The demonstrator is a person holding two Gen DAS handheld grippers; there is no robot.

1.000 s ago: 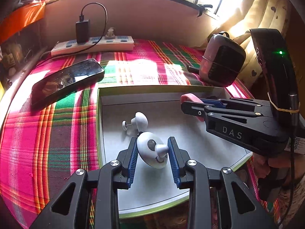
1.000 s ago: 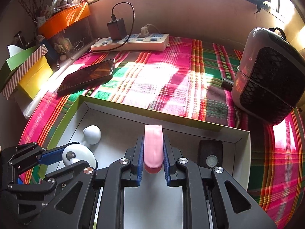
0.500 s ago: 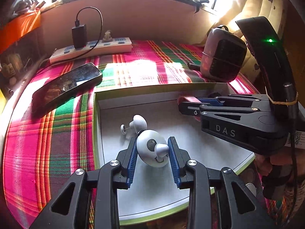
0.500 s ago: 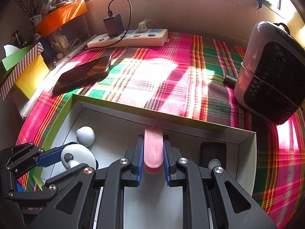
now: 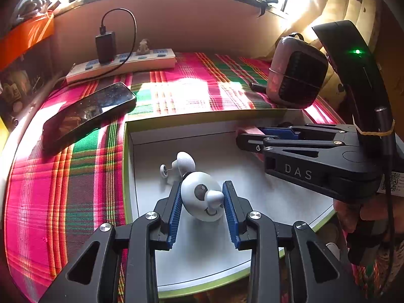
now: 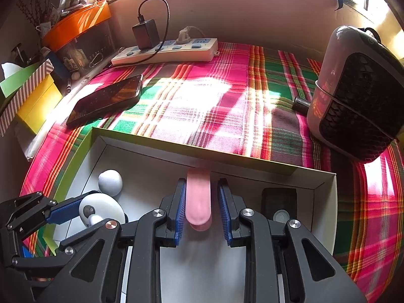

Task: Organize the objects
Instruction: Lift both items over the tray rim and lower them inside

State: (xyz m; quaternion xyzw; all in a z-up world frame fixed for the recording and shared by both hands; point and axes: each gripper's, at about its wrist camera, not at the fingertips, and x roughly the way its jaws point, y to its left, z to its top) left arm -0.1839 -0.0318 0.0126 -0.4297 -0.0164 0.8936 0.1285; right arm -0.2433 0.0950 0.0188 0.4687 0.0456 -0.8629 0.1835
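your left gripper (image 5: 203,197) has its fingers spread around the white toy figure (image 5: 202,195) inside the shallow box (image 5: 202,116), with gaps on both sides. your right gripper (image 6: 199,202) stands parted too, the pink piece (image 6: 198,197) lying loose between its fingers (near the box's far wall). a phone (image 6: 106,99) rests on the plaid cloth (image 6: 214,96).

Both grippers just let go. The right gripper (image 6: 199,203) spread its jaws – gaps now on both sides of the pink piece (image 6: 198,197). The left gripper (image 5: 202,200) opened too, looser around the white figure (image 5: 202,197), mostly at 3 o'clock.
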